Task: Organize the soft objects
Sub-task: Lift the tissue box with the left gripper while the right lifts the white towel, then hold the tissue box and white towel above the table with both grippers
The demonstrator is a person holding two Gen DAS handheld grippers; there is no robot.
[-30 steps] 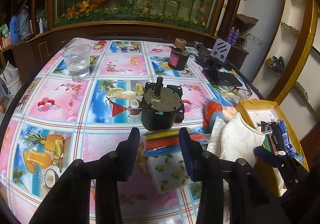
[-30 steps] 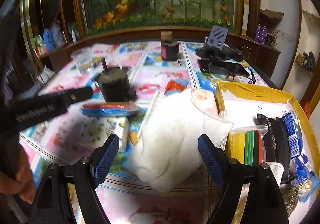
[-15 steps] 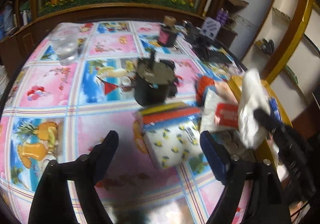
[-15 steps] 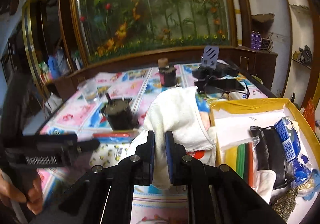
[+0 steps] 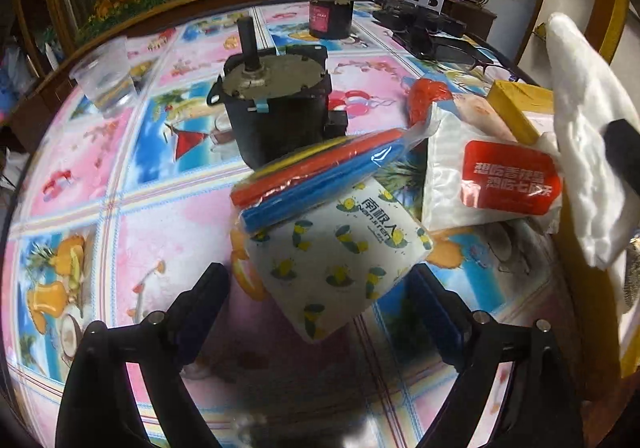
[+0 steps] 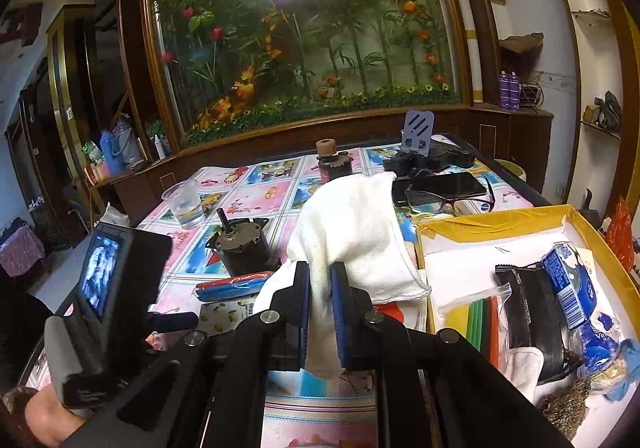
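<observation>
- The fingers of the right gripper (image 6: 320,312), bottom centre of its frame, are clenched on a white towel (image 6: 352,232), which hangs lifted above the counter (image 6: 256,195).
- The fingers of the left gripper (image 5: 320,308) are spread and opening, with the near corner of a lemon-print tissue pack (image 5: 340,252) between them; whether the pads touch it is hard to tell.
- A bag of coloured strips (image 5: 320,171) lies tilted on that pack.
- To the right lies a tissue pack with a red label (image 5: 492,183).
- Behind stands a dark motor (image 5: 276,107).
- At right of the right-wrist frame sits a yellow box (image 6: 500,219) holding packets.
</observation>
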